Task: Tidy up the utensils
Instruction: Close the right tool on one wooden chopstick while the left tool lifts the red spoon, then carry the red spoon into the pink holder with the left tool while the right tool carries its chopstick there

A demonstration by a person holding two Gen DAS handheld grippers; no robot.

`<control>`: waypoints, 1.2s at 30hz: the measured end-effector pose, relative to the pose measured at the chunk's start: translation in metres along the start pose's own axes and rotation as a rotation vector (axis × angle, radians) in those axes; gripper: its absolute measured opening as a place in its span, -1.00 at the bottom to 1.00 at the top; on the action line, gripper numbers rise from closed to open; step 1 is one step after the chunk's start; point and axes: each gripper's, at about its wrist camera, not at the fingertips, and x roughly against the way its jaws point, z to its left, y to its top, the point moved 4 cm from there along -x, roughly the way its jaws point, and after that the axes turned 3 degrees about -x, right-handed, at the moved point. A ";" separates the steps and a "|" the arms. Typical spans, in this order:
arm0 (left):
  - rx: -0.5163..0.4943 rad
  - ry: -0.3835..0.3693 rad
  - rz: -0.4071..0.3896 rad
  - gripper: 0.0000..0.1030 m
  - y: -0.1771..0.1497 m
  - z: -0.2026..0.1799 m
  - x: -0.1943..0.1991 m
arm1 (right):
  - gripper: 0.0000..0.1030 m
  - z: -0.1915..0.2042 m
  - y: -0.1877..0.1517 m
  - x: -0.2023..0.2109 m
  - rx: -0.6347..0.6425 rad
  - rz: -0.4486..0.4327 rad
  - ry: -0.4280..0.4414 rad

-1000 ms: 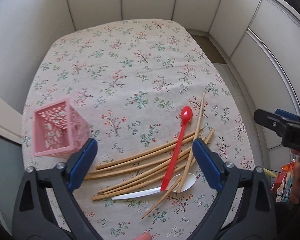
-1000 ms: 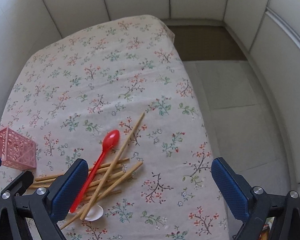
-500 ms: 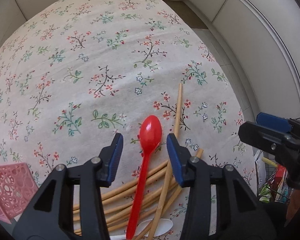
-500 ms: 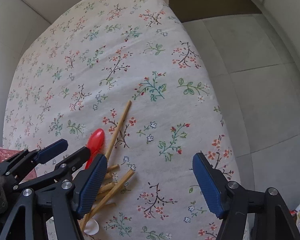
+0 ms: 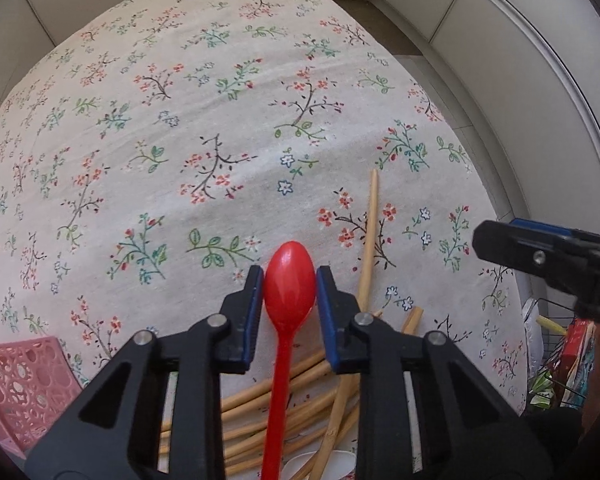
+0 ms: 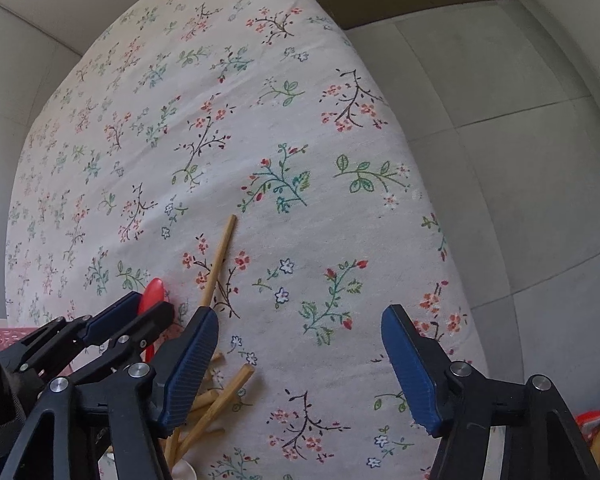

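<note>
Left wrist: left hand-held gripper [image 5: 289, 286] closing, pinching red spoon [image 5: 288, 304] bowl; bowl points away.

My own left claw [image 5: 289, 280] blocks most of the red spoon [image 5: 289, 280]: its handle runs off the bottom edge. Whether my pads actually press the bowl, I can't tell. The chopstick pile [image 5: 300, 392] sits half hidden behind my fingers, its ends cut off. Only a sliver of the white spoon [image 5: 300, 465] peeks out. The pink basket [image 5: 24, 384] is cropped at the left edge. From my right wrist, the spoon is just a red tip [image 6: 152, 294].
</note>
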 end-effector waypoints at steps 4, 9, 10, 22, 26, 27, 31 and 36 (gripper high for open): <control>0.054 -0.019 -0.079 -0.45 -0.012 0.017 0.036 | 0.10 0.012 0.001 -0.007 0.016 0.005 0.011; 0.112 -0.022 -0.186 -0.45 -0.031 0.036 0.078 | -0.17 0.028 0.003 -0.021 0.031 0.013 0.036; 0.124 -0.025 -0.204 -0.45 -0.038 0.040 0.086 | -0.21 0.030 0.004 -0.024 0.027 0.012 0.039; 0.202 -0.031 -0.323 -0.45 -0.079 0.070 0.114 | -0.45 0.047 0.014 -0.059 0.018 0.013 -0.009; 0.207 -0.031 -0.322 -0.45 -0.085 0.077 0.114 | -0.56 0.053 0.014 -0.060 0.040 -0.010 -0.075; 0.209 -0.031 -0.321 -0.45 -0.086 0.078 0.115 | -0.64 0.054 0.014 -0.060 0.046 -0.017 -0.097; 0.208 -0.031 -0.329 -0.45 -0.090 0.080 0.117 | -0.79 0.053 0.012 -0.060 0.046 -0.034 -0.121; 0.220 -0.024 -0.358 -0.45 -0.093 0.084 0.124 | -0.90 0.046 0.010 -0.053 -0.021 -0.026 -0.034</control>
